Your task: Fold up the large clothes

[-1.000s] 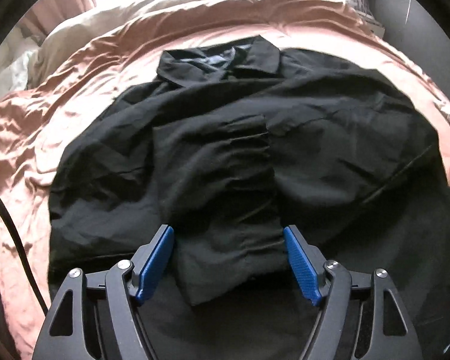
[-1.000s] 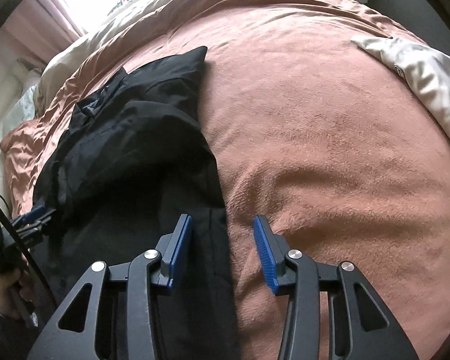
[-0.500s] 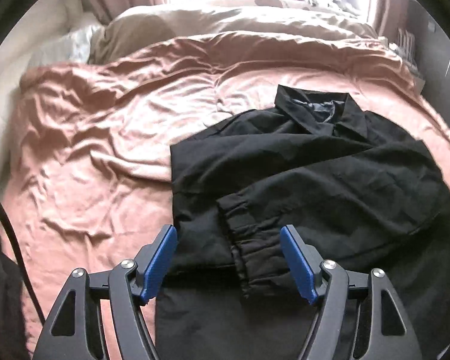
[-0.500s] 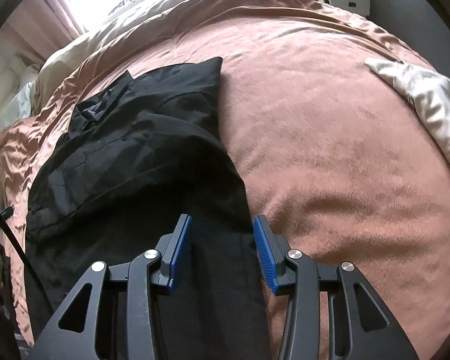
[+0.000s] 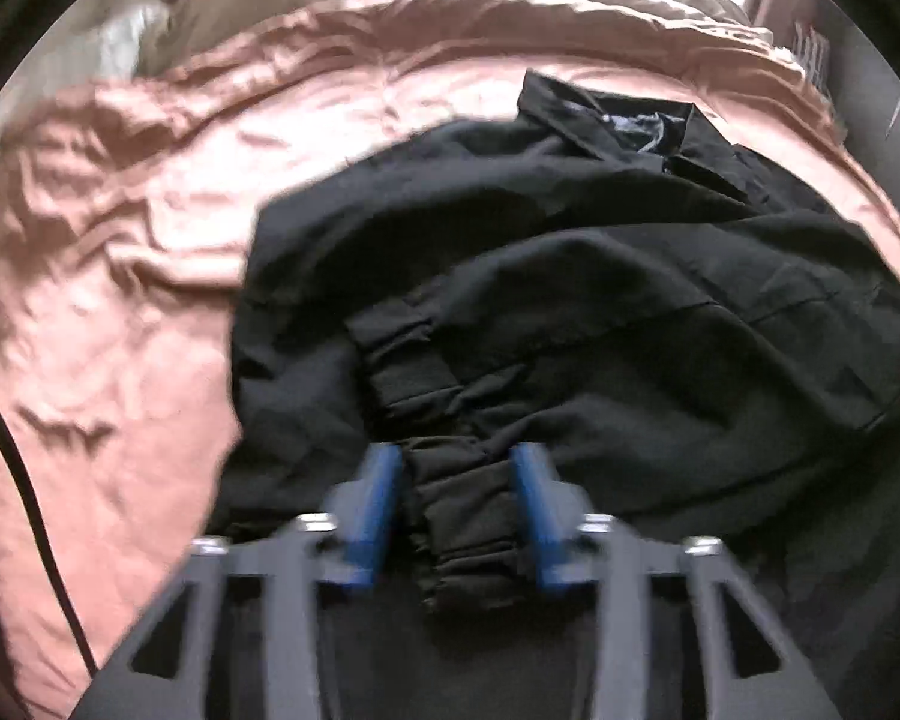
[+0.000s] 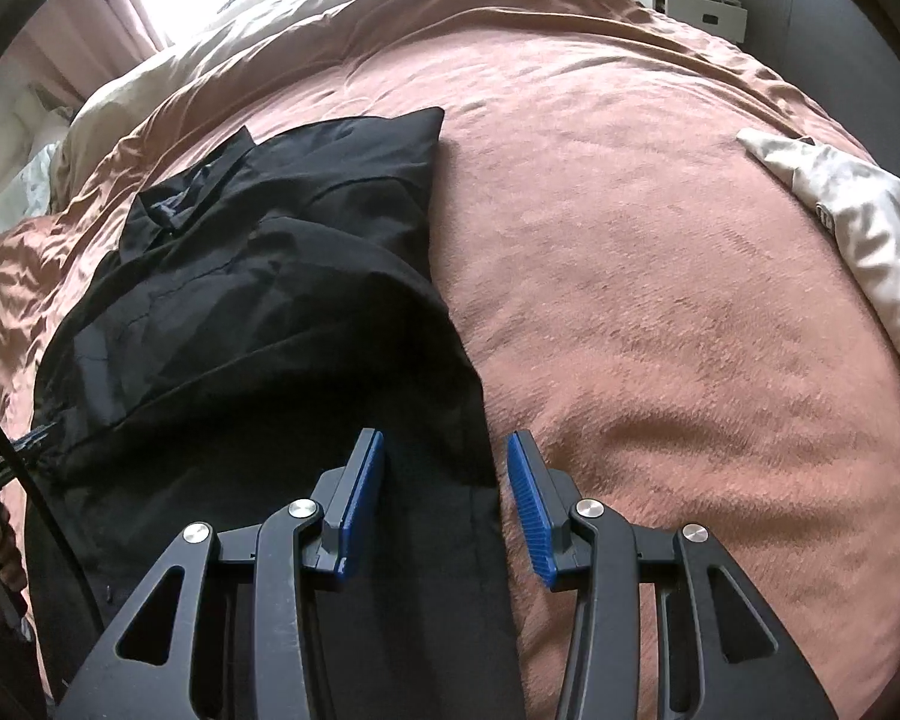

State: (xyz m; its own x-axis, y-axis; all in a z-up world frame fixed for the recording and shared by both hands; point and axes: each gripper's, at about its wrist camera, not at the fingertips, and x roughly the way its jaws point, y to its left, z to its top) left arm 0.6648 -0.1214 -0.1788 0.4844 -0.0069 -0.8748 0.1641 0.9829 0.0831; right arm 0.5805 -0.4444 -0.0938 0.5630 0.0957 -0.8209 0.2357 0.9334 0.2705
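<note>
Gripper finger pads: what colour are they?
Blue, ribbed. The right gripper pads show it best in the right wrist view.

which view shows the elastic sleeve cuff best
The left wrist view: the gathered cuff lies right between the left tongs, which have just been closing. The right wrist view shows only the jacket's body and edge, no cuff.

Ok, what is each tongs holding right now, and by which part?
Left tongs have just closed on the black jacket's gathered elastic cuff. Right tongs hold nothing.
</note>
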